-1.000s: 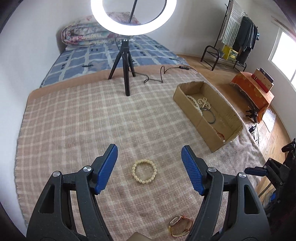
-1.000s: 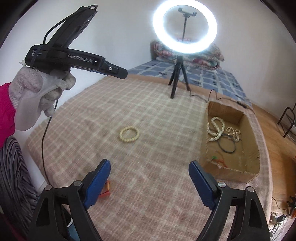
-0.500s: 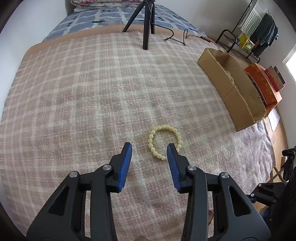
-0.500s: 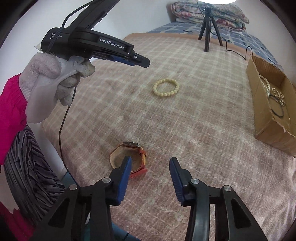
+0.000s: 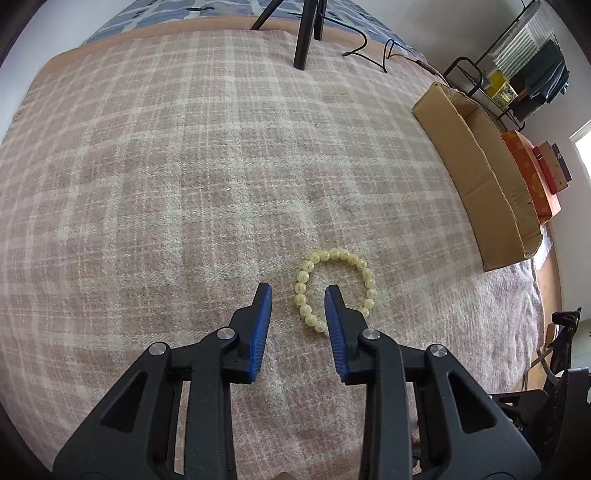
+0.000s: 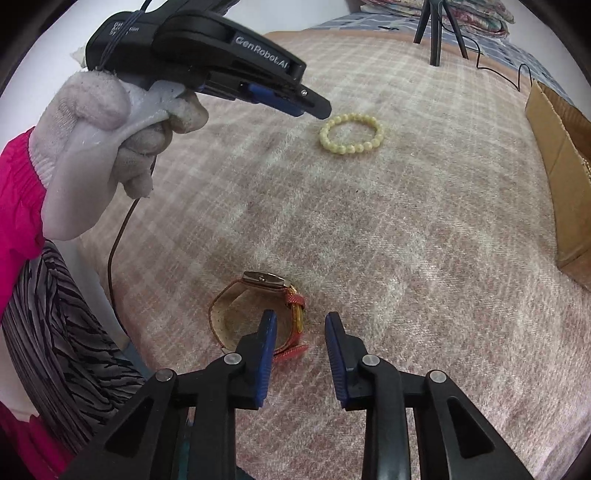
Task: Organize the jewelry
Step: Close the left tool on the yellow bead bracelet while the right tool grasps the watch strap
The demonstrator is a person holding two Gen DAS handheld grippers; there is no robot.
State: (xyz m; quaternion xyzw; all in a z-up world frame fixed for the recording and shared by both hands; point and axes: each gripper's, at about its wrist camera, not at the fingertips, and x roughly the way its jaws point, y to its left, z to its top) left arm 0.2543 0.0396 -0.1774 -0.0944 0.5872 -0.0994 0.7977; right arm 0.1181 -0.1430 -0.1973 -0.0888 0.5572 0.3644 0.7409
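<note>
On the checked pink-and-cream blanket, a bracelet of pale yellow beads lies flat as a closed ring, well apart from the cardboard box that stands along the blanket's right edge. Left gripper: pointing steeply down, its blue-padded jaws have just been closing and now stand narrowly parted; the near-left arc of the bracelet lies in the gap between them, the right pad overlaps the ring's interior, and neither pad visibly presses on a bead. Seen from the right wrist, the same gripper is carried by a gloved hand with a magenta sleeve, its tip hanging just beside the bracelet. Right gripper: likewise aimed downward, its jaws have also just been closing and remain slightly apart, gripping nothing. A wristwatch with a red-orange strap rests on its side on the blanket; the left pad lies over the loop of its strap, while the right pad stands clear of it over bare blanket. A black tripod stands at the far edge.
</note>
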